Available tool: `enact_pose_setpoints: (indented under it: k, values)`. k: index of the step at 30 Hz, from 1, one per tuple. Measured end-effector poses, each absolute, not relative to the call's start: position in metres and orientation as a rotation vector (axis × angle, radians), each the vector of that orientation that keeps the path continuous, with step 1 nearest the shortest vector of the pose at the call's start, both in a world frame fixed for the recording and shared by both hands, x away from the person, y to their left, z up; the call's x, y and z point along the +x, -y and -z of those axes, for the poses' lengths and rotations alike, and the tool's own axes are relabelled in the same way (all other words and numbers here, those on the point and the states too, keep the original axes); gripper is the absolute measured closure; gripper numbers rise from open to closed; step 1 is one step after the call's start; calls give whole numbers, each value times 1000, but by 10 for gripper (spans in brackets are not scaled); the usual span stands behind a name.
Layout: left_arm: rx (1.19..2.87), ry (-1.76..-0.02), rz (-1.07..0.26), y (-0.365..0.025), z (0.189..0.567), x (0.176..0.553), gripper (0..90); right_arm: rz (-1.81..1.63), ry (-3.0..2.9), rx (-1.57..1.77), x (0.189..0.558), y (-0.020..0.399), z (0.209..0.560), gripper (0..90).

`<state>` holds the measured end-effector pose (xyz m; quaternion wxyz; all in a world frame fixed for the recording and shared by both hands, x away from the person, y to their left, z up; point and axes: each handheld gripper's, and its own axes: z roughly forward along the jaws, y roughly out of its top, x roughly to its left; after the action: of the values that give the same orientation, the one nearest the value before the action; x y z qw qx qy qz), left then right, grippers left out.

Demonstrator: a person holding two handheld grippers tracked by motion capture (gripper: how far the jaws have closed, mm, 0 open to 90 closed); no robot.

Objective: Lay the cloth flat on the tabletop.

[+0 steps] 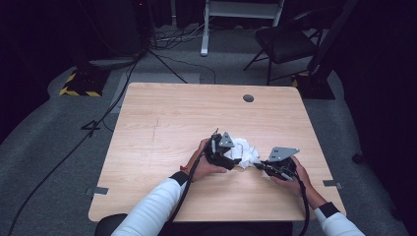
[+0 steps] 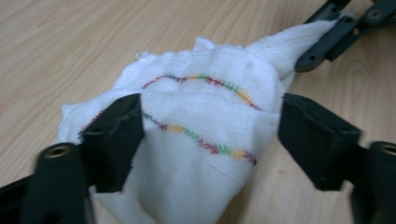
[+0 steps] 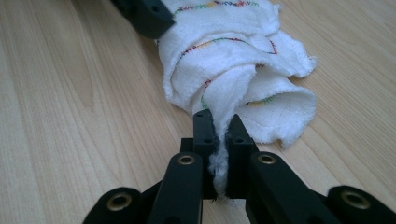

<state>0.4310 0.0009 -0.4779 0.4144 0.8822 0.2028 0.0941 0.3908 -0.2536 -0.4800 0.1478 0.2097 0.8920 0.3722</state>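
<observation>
We are working a crumpled white cloth (image 1: pixel 244 152) with rainbow-coloured stitching, which is lying on the wooden table (image 1: pixel 162 123) toward its near edge, at about 5 o'clock from the table's middle in the high view. Our right gripper (image 3: pixel 219 128) is clenching a twisted corner of the cloth, its jaws pinched tight on the fabric at the 4 o'clock end of the bundle. Our left gripper (image 2: pixel 210 121) is sitting at the 9 o'clock end; its jaws are standing on either side of the bunched cloth, one jaw touching the fabric and the other just beside it, not pressing, so it is released. The table's cable hole (image 1: pixel 248 98) is lying at 12 o'clock from the cloth.
</observation>
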Motion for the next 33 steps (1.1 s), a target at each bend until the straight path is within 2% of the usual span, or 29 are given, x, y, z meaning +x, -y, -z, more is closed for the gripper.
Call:
enact_pose_setpoints:
  k: [1,2,3,4,5,8,9,13,19,20,21,22,24,27,30,31,33]
  values:
    - [2227,-511,-255,-1,479,433,315,-1071,-2566,603,391,254,480,867]
    - [2219,-516,-241,-2,480,434,376,-1076,-2564,606,391,254,480,869]
    - [2227,-503,-238,-5,479,436,477,-1075,-2557,611,391,256,479,870]
    - [2237,-500,-242,-7,478,436,477,-1075,-2557,611,391,256,479,870]
    - [2244,-485,-240,-10,476,436,574,-1081,-2545,612,391,257,478,871]
    - [2262,-440,-253,-13,470,434,659,-1083,-2535,617,390,257,477,872]
    - [2260,-431,-250,-13,469,433,792,-1074,-2524,621,390,258,476,874]
    - [2240,-391,-259,-23,458,430,895,-1072,-2491,646,390,261,474,876]
    - [2212,-395,-234,-36,454,432,894,-1078,-2463,662,390,263,471,876]
    - [2199,-423,-219,-35,454,432,823,-1080,-2459,666,390,264,471,876]
    - [2208,-449,-207,-31,455,432,695,-1083,-2456,666,390,264,471,876]
    - [2230,-470,-206,-23,456,429,516,-1086,-2447,662,390,264,470,876]
    - [2243,-501,-197,-16,457,427,312,-1086,-2447,662,389,264,469,877]
    - [2283,-512,-185,1,461,422,281,-1096,-2439,655,388,263,468,876]
    - [2300,-502,-178,10,467,421,303,-1099,-2438,649,388,263,468,876]
    - [2321,-513,-206,11,469,420,444,-1105,-2434,644,387,263,467,876]
    - [2337,-505,-251,10,471,421,587,-1109,-2433,635,386,262,466,876]
